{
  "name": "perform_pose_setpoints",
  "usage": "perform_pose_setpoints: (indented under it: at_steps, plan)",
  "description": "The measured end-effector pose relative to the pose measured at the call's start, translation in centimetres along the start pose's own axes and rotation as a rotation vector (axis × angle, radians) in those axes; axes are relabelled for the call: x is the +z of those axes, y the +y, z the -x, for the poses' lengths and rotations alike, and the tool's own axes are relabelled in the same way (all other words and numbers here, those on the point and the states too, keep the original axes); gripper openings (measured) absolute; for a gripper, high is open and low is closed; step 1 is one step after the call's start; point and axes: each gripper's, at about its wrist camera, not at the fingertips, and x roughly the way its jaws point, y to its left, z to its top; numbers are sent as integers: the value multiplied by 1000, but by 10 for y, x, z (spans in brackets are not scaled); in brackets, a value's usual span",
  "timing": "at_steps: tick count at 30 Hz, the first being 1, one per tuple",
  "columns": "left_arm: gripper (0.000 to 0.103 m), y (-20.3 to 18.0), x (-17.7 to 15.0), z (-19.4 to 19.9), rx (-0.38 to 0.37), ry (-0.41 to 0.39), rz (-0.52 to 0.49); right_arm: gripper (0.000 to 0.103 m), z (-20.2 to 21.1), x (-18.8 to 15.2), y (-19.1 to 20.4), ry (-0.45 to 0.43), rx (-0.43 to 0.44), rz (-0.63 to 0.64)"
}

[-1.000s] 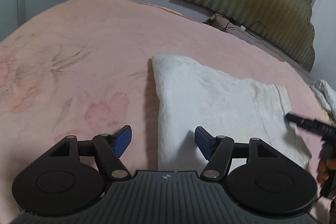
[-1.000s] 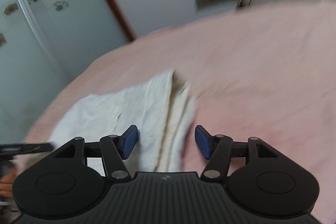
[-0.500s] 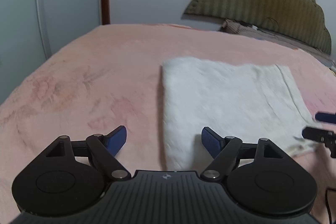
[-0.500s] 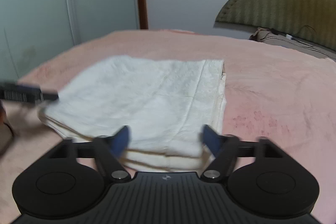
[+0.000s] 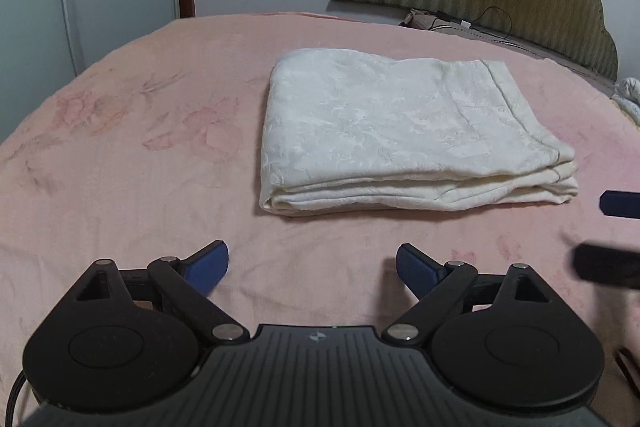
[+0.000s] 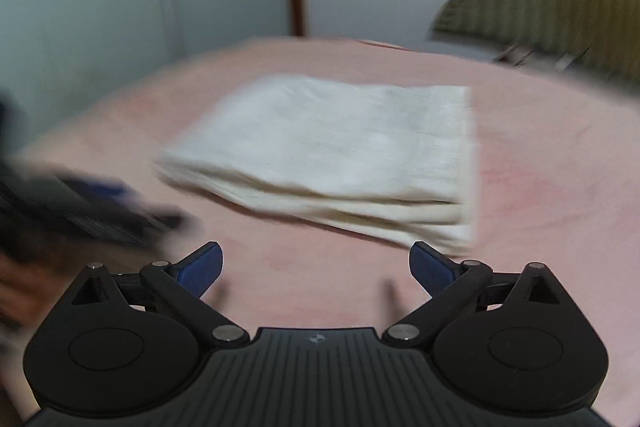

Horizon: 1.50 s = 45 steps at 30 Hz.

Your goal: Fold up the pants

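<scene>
1. Our left gripper [image 5: 312, 263] hangs spread, empty, short of the pants [image 5: 400, 135].
2. Our right gripper [image 6: 316, 265] is likewise spread and empty.
3. The pants lie folded into a stacked rectangle on the pink bedspread [image 5: 120, 167].

Dim, even indoor light; left wrist view sharp, right wrist view motion-blurred, fisheye bending toward three and nine o'clock.

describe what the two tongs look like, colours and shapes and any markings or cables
Both match: the left tongs and right tongs have blue ribbed fingertip pads on black linkage arms with silver pivot pins, round black side discs, and a ribbed dark body bearing a small pale logo. A black cable trails from the left one.
</scene>
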Motion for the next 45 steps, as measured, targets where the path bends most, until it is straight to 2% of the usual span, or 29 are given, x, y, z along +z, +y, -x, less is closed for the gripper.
perform_pose_setpoints:
  at_steps: [2, 3, 4, 5, 6, 8, 9, 10, 14, 19, 28, 45]
  plan:
    - [93, -4, -2, 0, 7, -14, -17, 102, 14, 7, -13, -74, 277, -202]
    - [93, -6, -3, -1, 8, -20, -22, 103, 17, 8, -18, -117, 346, -258]
    - [94, -8, -4, -1, 14, -25, -24, 103, 18, 8, -21, -151, 336, -272]
    - [95, -9, -5, -3, 21, -29, -25, 103, 16, 8, -19, -156, 249, -247]
    - [98, -11, -7, -4, 26, -31, -29, 103, 10, 7, -15, -137, 125, -201]
    - [100, -14, -9, -6, 38, -32, -49, 103, -14, -2, -3, -59, -181, -65]
    - [101, -15, -9, -6, 45, -35, -57, 103, -27, -8, 0, -24, -284, -11]
    - [101, -16, -8, -5, 48, -39, -62, 103, -38, -14, 0, -3, -334, 17]
    - [102, -16, -8, -5, 53, -38, -62, 103, -63, -27, -7, 21, -341, -27]
    - [103, -19, -7, -6, 63, -32, -52, 103, -76, -34, -1, 23, -452, 68]
    - [103, -23, -9, -6, 107, -29, -12, 103, -72, -37, -3, 31, -461, 66]
    - [103, -20, -9, -7, 95, -23, 8, 103, -75, -37, -1, 37, -472, 74]
